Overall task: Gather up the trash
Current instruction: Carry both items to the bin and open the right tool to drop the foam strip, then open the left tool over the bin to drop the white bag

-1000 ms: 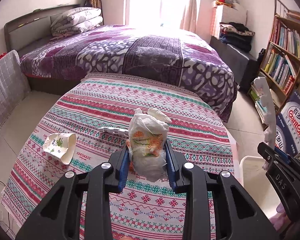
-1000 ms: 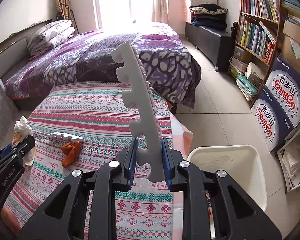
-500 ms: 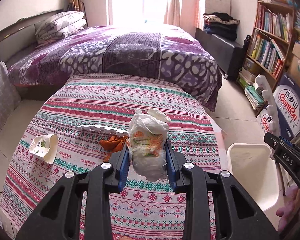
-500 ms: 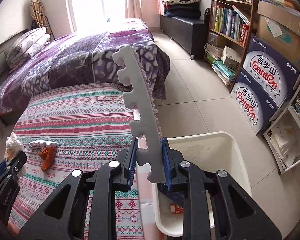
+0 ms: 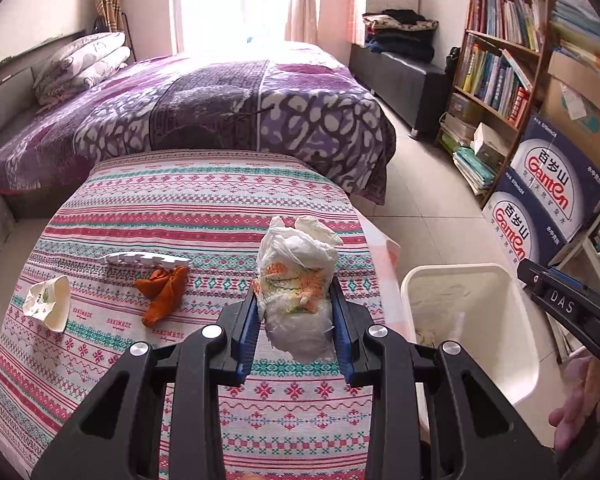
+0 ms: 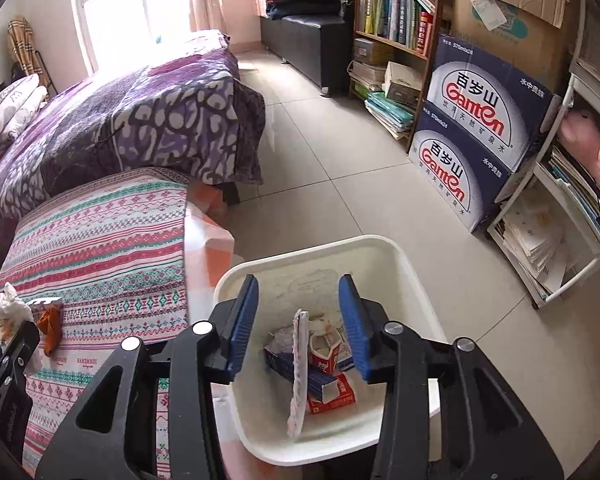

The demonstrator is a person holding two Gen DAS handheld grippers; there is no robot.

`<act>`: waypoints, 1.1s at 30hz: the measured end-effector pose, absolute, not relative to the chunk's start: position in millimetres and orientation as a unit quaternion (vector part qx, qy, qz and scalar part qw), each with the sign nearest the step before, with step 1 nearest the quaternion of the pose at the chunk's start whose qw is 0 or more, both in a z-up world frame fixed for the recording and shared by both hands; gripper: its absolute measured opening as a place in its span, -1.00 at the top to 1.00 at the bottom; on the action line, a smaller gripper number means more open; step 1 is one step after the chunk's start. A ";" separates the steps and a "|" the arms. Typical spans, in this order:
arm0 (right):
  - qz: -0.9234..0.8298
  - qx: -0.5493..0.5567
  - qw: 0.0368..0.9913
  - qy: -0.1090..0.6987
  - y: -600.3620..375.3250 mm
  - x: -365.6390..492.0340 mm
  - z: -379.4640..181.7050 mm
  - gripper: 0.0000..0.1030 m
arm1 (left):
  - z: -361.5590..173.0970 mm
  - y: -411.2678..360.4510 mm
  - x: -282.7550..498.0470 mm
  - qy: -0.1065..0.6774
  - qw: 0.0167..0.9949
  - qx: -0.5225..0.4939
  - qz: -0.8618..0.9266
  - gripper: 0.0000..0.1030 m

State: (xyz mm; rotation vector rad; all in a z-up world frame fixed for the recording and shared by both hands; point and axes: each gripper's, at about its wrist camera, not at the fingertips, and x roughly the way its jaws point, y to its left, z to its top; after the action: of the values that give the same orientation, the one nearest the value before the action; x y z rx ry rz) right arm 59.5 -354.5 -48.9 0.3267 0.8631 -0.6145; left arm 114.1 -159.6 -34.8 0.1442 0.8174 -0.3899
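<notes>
My left gripper (image 5: 296, 316) is shut on a crumpled white plastic bag (image 5: 298, 292) with orange print, held above the striped tablecloth (image 5: 204, 208). My right gripper (image 6: 300, 320) is open and empty above the white bin (image 6: 380, 248). The white foam strip (image 6: 299, 372) stands inside the bin among red and blue cartons (image 6: 324, 384). On the cloth lie another foam strip (image 5: 144, 259), an orange rag (image 5: 162, 292) and a crushed paper cup (image 5: 48, 302). The bin also shows in the left wrist view (image 5: 512, 292), right of the table.
A bed with a purple quilt (image 5: 220, 100) stands beyond the table. A bookshelf (image 5: 500, 60) and stacked blue water boxes (image 6: 472, 128) line the right wall. A white rack with papers (image 6: 560, 240) stands right of the bin. Tiled floor (image 6: 340, 184) lies between.
My right gripper moved right over the bin, opened and let go of the foam strip, which now stands in the bin. My left gripper swung right with the bag still in it.
</notes>
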 end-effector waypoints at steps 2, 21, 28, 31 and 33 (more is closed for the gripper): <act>-0.301 0.158 0.847 0.409 -362.0 54.1 -50.2 0.08 | -36.9 -169.0 111.0 0.396 0.894 0.074 -0.197 0.37; -0.387 0.192 0.818 0.380 -429.1 2.4 -48.9 -0.66 | -67.9 -251.7 81.9 0.450 0.823 0.065 -0.340 0.33; -0.391 0.199 0.817 0.375 -438.0 -5.1 -47.1 -0.68 | -69.1 -270.0 72.7 0.454 0.804 0.054 -0.379 -0.02; -0.393 0.200 0.818 0.370 -437.8 -6.2 -44.7 -0.72 | -64.0 -268.4 70.3 0.444 0.806 0.045 -0.389 -0.31; -0.394 0.200 0.819 0.365 -436.4 -6.3 -42.7 -0.74 | -60.0 -267.7 69.1 0.433 0.815 0.058 -0.381 -0.32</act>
State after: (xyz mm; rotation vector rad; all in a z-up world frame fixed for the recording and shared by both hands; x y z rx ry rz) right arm -6.3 -436.4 -42.7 0.4268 0.7775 -0.8387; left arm 69.0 -267.7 -60.0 0.1231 0.9236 -0.8124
